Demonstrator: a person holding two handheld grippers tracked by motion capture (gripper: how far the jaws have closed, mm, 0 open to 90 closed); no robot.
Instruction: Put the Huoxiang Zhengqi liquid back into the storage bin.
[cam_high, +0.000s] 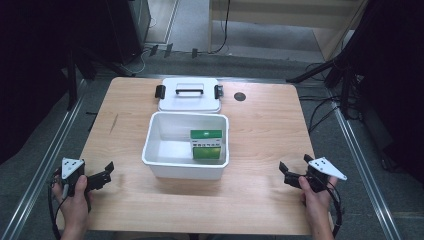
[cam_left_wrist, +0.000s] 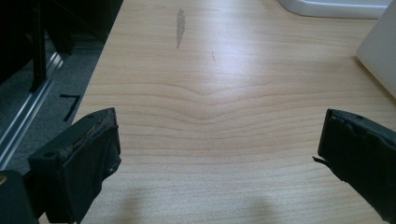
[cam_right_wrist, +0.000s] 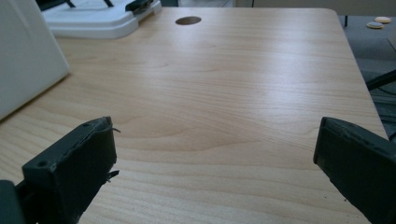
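A white open bin (cam_high: 186, 167) stands mid-table with two green and white boxes (cam_high: 206, 144) lying in its right half. Its white lid (cam_high: 189, 94), with black latches and a handle, lies flat behind it. My left gripper (cam_high: 107, 172) rests open near the table's front left corner, well to the left of the bin; its jaws stand wide apart over bare wood (cam_left_wrist: 219, 135), and the bin's wall (cam_left_wrist: 380, 51) shows at the far right. My right gripper (cam_high: 295, 167) is open near the front right, with nothing between its jaws (cam_right_wrist: 215, 154). The bin's side (cam_right_wrist: 25, 56) and the lid (cam_right_wrist: 98, 18) show at the left of that view.
The wooden table (cam_high: 260, 125) has a dark round hole (cam_high: 240, 96) behind the bin on the right and a grey smear (cam_left_wrist: 180, 25) on the left side. Black stands, cables and metal floor rails surround the table.
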